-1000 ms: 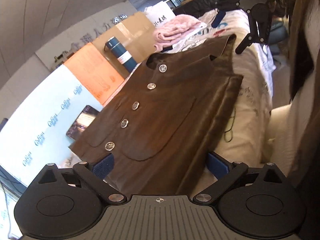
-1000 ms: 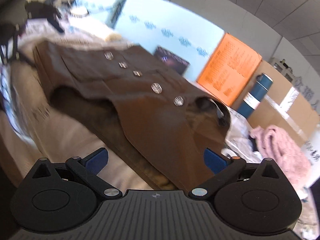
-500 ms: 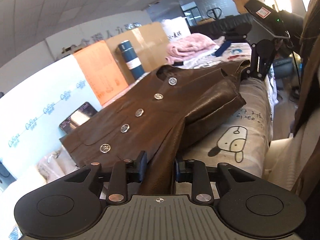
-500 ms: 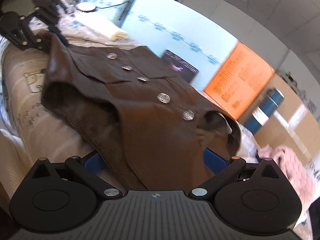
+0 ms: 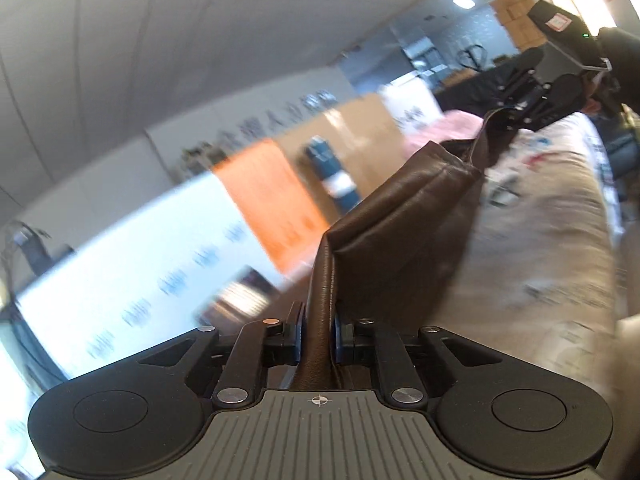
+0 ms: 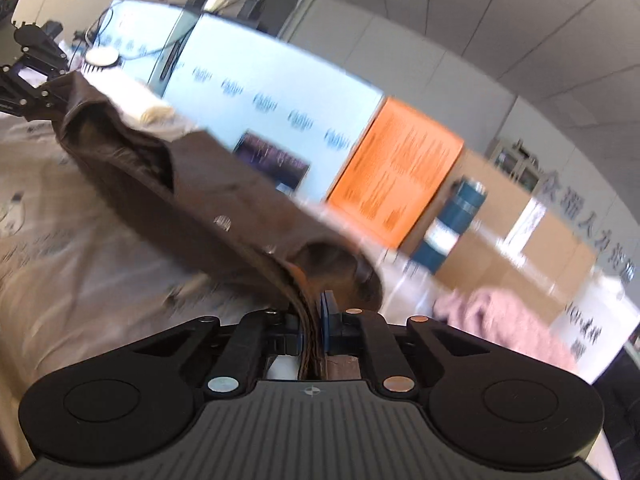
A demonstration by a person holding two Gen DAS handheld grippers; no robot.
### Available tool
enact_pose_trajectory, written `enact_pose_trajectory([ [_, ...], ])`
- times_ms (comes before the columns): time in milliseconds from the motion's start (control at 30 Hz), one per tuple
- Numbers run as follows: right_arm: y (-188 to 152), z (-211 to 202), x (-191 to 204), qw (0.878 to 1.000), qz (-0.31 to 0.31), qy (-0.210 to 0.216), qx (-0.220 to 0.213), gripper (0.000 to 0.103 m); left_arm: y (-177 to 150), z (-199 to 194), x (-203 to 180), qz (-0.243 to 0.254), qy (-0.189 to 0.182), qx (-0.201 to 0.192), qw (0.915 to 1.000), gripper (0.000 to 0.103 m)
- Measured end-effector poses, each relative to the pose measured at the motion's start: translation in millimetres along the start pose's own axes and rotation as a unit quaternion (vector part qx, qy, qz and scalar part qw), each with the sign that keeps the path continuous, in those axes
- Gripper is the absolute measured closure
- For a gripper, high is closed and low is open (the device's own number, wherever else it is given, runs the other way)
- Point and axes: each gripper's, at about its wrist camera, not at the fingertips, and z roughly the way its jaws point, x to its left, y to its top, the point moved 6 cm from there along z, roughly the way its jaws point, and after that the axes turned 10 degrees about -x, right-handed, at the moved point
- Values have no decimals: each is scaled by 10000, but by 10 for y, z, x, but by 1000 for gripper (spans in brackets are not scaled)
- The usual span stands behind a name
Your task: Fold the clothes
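The brown leather vest (image 5: 404,216) was held off the cloth-covered table (image 5: 552,248) at two points along its near edge. In the left wrist view, the left gripper (image 5: 318,334) had just been closing and was clamped on a bunched fold of the hem, the leather rising in a ridge from between the blue pads. In the right wrist view, the right gripper (image 6: 316,328) had likewise just been closing and was pinched on the layered edge beside the neck opening, with stitched seams seen between its jaws. The garment was stretched between the two grips, its near edge raised and sagging, while the far edge was hidden. Two silver buttons (image 6: 222,222) were made out on the front panel, though blurred. To the person's side of the vest, bare printed cloth was left open. Beyond the vest, the table's far edge was crowded: a pink knitted garment (image 6: 508,320), a blue bottle (image 6: 452,228), an orange sheet (image 6: 396,168), cardboard boxes (image 6: 532,256) and a pale blue board (image 6: 256,92) were ranged there.
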Motion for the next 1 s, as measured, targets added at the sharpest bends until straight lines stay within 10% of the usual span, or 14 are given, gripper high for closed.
enact_pose_trajectory([
  [200,227,453,-470,9974,425,345,-473,97,-18,527,402,-252,377,134,9989,90],
  [800,-214,2066,-1122,9736,2022,1035,244,94,-1004,2101,1234,-1951,-733,1531,9660,82],
  [1000,-506,2138,-1341,9485,3084,711,126,51,-1286,2048,1515,-3319,-602,1229,9333,26],
])
